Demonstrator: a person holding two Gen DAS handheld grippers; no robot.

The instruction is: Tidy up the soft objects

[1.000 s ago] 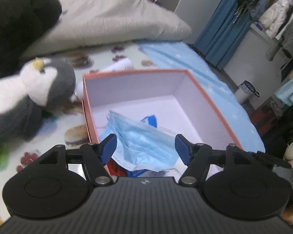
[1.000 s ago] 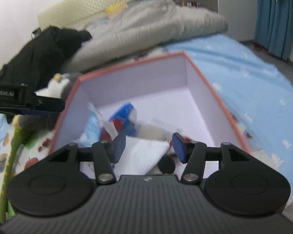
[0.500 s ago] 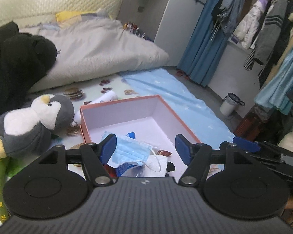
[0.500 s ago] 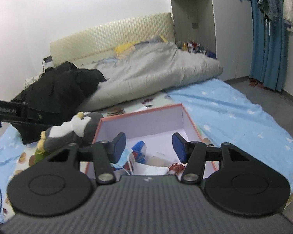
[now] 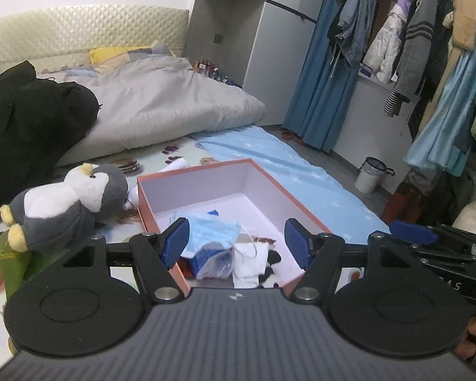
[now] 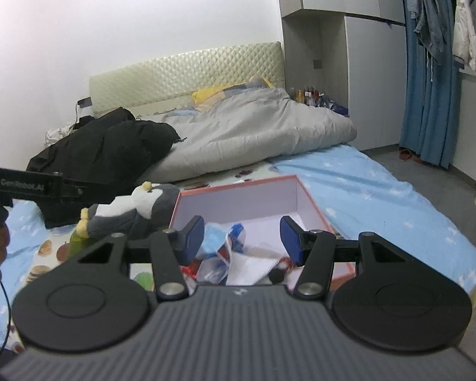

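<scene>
Both grippers are up in the air w/ nothing in them. Left gripper [image 5: 236, 238] has its jaws spread fairly wide, blue pads clear of everything. Right gripper [image 6: 242, 236] is a bit narrower but also parted and empty.

The orange box [image 5: 304, 214] sits mid-frame in both views, on the bed's printed sheet [image 5: 155, 155]. The stuff is piled at the box's near end: a light blue face mask [image 5: 212, 231] on top, a blue/white packet [image 5: 211, 258] under it, white cloth [image 5: 249, 260] just to the right, plus a small black-and-white thing [image 5: 271, 258] touching the cloth, can't tell what it is.

The penguin plush [image 5: 63, 203] lies on its side outside the box, left of frame, head nearly touching the box's left wall. Green thing [image 5: 11, 262] under its feet.

Background: grey duvet [image 5: 168, 104], black coat [image 5: 25, 120] at left, blue curtain [image 5: 320, 95] at right.
</scene>
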